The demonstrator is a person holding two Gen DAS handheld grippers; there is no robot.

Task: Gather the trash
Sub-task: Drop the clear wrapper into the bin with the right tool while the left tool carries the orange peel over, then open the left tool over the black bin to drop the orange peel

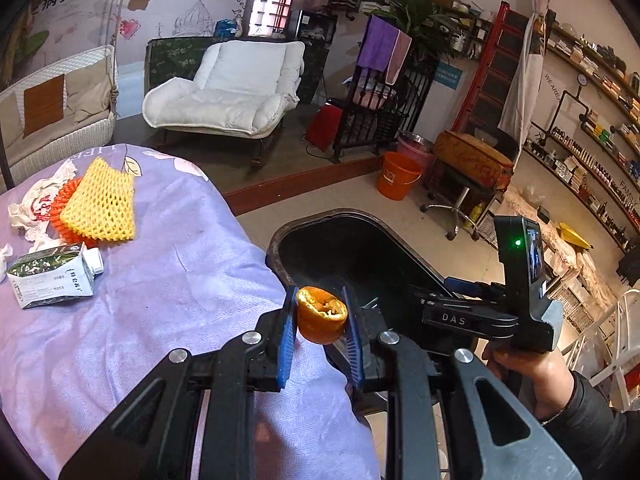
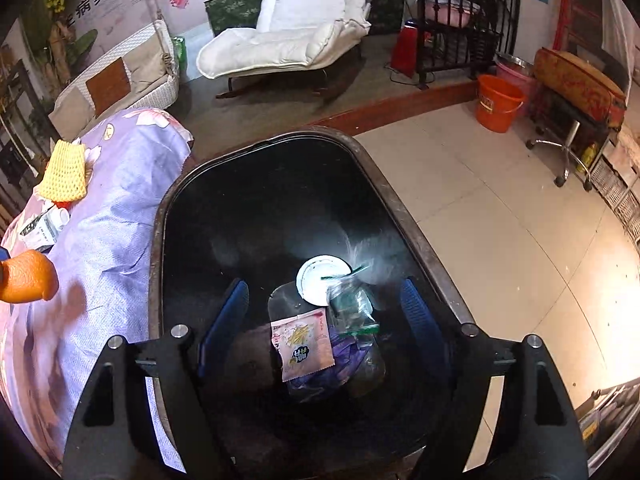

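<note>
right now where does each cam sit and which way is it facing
Left wrist: on the left gripper, looking past the orange peel it clamps, at the table edge and trash bin; the right hand shows.
Right wrist: on the right gripper, open, looking down into the bin at a wrapper; only its fingers show.
Shared: peel, bin, yellow foam net, carton.
</note>
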